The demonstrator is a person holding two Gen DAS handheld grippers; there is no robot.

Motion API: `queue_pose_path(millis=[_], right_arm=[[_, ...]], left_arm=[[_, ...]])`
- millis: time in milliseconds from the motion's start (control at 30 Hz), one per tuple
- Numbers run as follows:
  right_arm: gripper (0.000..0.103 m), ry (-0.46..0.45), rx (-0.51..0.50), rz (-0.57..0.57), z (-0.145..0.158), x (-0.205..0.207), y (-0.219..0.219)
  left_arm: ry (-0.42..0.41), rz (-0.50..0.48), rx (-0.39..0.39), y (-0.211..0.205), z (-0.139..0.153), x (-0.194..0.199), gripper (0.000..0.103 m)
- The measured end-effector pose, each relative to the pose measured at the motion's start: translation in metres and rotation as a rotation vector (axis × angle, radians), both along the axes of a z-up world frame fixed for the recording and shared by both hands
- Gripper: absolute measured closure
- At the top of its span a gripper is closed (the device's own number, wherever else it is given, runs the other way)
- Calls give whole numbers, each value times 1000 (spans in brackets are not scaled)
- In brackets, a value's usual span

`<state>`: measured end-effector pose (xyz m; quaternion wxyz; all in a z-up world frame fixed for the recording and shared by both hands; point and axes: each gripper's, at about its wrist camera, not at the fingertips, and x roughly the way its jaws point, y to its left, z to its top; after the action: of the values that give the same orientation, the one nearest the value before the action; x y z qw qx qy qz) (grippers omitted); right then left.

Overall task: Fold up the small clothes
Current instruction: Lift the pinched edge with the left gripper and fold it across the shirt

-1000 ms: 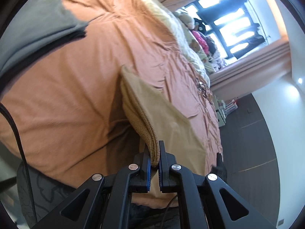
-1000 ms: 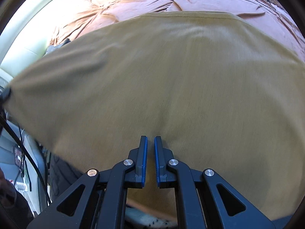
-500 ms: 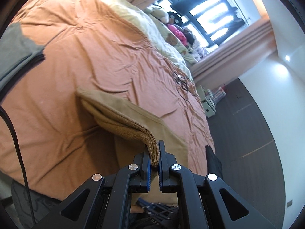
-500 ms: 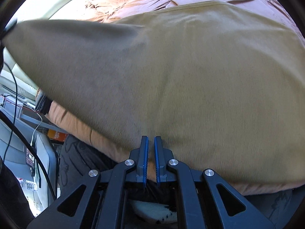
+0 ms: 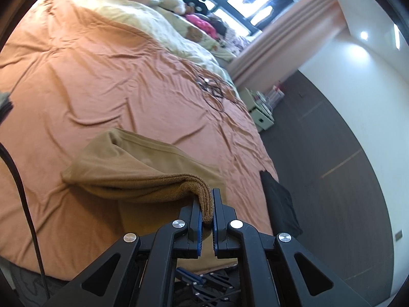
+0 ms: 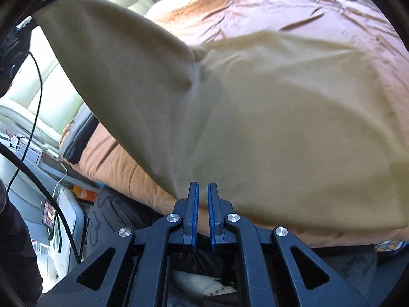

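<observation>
A tan garment (image 5: 133, 168) lies partly on the orange bed cover (image 5: 102, 81). My left gripper (image 5: 206, 206) is shut on its ribbed hem and holds that edge lifted above the bed. In the right wrist view the same tan garment (image 6: 268, 117) spreads wide over the bed, with one corner raised up at the far left. My right gripper (image 6: 202, 192) is nearly shut at the garment's near edge; the cloth edge sits at the fingertips, and I cannot tell whether it is pinched.
A black folded cloth (image 5: 280, 204) lies at the bed's right edge. A grey folded garment (image 6: 79, 133) sits on the bed's left side. Pillows and soft toys (image 5: 194, 12) are at the head. A black cable (image 5: 18, 179) hangs left. Dark floor is beyond.
My left gripper has carried the garment's hem up and over, so the cloth is folding across the bed. In the right view the left corner has risen higher.
</observation>
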<state>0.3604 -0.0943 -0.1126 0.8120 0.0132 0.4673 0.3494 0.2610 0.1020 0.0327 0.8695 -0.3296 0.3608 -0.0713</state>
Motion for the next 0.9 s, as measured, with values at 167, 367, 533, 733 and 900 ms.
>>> queue_pose_path(millis=[167, 367, 533, 733, 900], right_arm=[[74, -38, 11, -40, 13, -3, -34], [58, -65, 53, -89, 21, -18, -62], [58, -71, 70, -116, 22, -26, -85], [58, -60, 76, -137, 23, -31, -117], [58, -40, 71, -156, 21, -32, -136]], left_arm=[[8, -58, 18, -28, 1, 18, 97], [29, -136, 38, -65, -6, 37, 97], [62, -205, 54, -97, -22, 50, 97], [114, -274, 64, -133, -48, 62, 97], [162, -350, 68, -166, -72, 67, 97]])
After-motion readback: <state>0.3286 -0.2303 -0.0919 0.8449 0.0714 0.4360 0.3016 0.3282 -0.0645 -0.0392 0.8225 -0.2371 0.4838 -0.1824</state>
